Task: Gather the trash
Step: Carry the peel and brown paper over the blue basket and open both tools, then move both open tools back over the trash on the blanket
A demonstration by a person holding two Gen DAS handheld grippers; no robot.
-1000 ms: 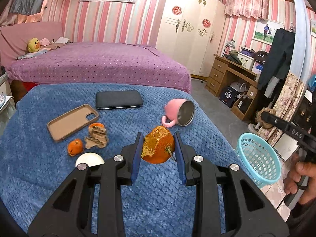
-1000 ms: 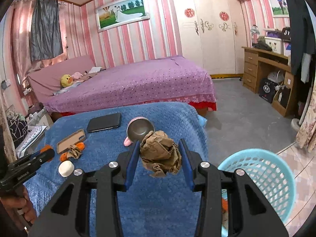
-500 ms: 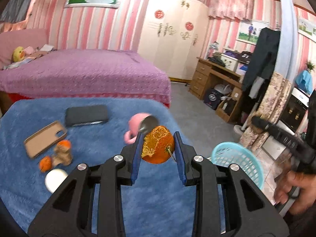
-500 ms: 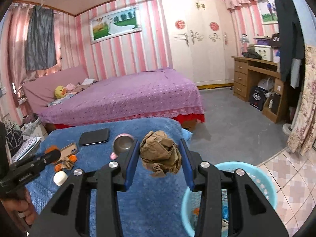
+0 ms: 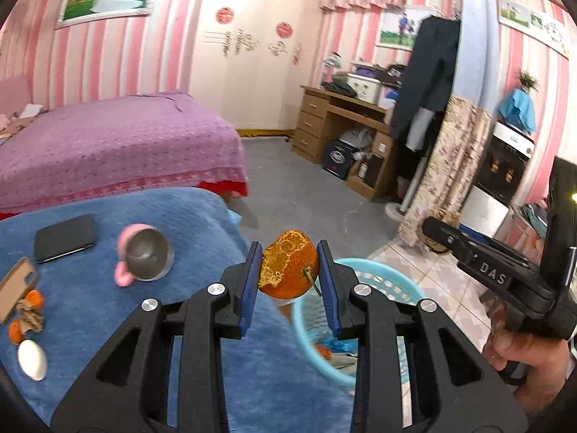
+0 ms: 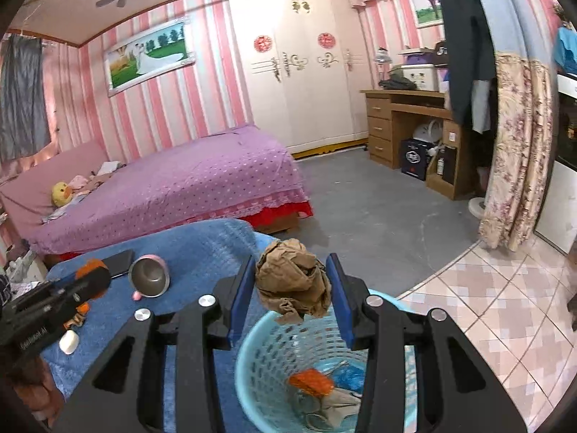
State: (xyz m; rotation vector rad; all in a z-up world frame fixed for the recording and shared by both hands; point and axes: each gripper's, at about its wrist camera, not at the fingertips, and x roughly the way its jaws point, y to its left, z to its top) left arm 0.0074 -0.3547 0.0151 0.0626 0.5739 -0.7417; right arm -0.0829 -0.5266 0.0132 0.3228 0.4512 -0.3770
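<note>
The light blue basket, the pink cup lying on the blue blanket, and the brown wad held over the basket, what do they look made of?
Light blue basket: likely moulded plastic, going by its smooth perforated wall. Pink cup: dull grey metal inside, probably steel, with a matte pink shell that may be plastic. Brown wad: crumpled paper, judging by its sharp creases.

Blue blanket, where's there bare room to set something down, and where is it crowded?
The blanket is bare right of the pink cup, out to its edge beside the basket, and in front of the cup toward the camera. The left end is crowded: dark phone, phone case, peel scraps, white oval.
</note>
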